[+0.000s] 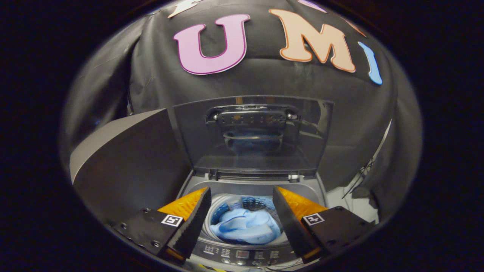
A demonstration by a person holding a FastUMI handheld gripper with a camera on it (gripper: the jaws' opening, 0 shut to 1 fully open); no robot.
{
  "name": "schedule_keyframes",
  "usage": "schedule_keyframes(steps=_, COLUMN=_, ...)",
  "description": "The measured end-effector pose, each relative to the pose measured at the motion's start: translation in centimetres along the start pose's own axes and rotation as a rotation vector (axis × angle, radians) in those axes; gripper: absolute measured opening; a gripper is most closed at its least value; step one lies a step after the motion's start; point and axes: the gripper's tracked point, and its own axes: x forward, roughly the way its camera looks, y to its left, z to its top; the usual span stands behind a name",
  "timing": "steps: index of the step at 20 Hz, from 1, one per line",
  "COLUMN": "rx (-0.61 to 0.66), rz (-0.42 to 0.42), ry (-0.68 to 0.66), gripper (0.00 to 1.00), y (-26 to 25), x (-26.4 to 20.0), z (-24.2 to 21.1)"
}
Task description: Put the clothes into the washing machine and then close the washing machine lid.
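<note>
and here we are over the washer (pixel 261 187), the gripper (pixel 242 223) hovering above its open mouth with the fingers (pixel 196 223) spread wide and nothing between them. down in the drum (pixel 261 206) lies the cloth (pixel 244 226), a pale blue heap, soft and crumpled, sitting low inside the washer and framed by the gap between the fingers. so the loading half looks done, by my reading, and the job now turns to the lid (pixel 251 134). it stands upright at the back of the washer, hinged along the rear of the opening, a clear tinted panel with a dark handle (pixel 252 119) set near its top edge. that lid should be rigid and light, smooth and likely slippery on its flat face, so a push on the glassy part might skid. the better hold, i'd say, is the handle or the top rim, where the fingers can hook over and tip it forward. it may drop fast once past upright, so ease it down. the panel (pixel 242 255) sits at the washer's front, just under the fingers.
</note>
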Motion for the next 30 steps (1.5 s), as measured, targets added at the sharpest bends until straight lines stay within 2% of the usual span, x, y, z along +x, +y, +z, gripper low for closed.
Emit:
schedule_keyframes(steps=4, rx=-0.021, rz=0.044, ry=-0.019, gripper=0.99, y=0.0, x=-3.5, z=1.6)
schedule_keyframes(steps=6, rx=-0.037, rz=0.084, ry=-0.09, gripper=1.0, y=0.0, x=-5.3, z=3.8)
schedule_keyframes(steps=9, rx=-0.061, rz=0.022, ry=-0.196, gripper=1.0, y=-2.9, x=-7.9, z=7.5)
schedule_keyframes(steps=12, rx=-0.027, rz=-0.03, ry=-0.308, gripper=1.0, y=-5.6, x=-9.1, z=11.6)
schedule_keyframes(steps=15, rx=-0.063, rz=-0.086, ry=-0.427, gripper=0.99, y=-7.2, x=-9.7, z=15.3)
schedule_keyframes(steps=18, rx=-0.105, rz=-0.152, ry=-0.525, gripper=0.99, y=-7.6, x=-9.2, z=18.4)
schedule_keyframes(steps=22, rx=-0.126, rz=-0.27, ry=-0.576, gripper=0.98, y=-8.2, x=-7.5, z=21.4)
schedule_keyframes(steps=26, rx=-0.129, rz=-0.333, ry=-0.645, gripper=0.97, y=-7.2, x=-5.5, z=24.7)
schedule_keyframes(steps=30, rx=-0.207, rz=-0.314, ry=-0.651, gripper=0.97, y=-3.3, x=-2.0, z=26.4)
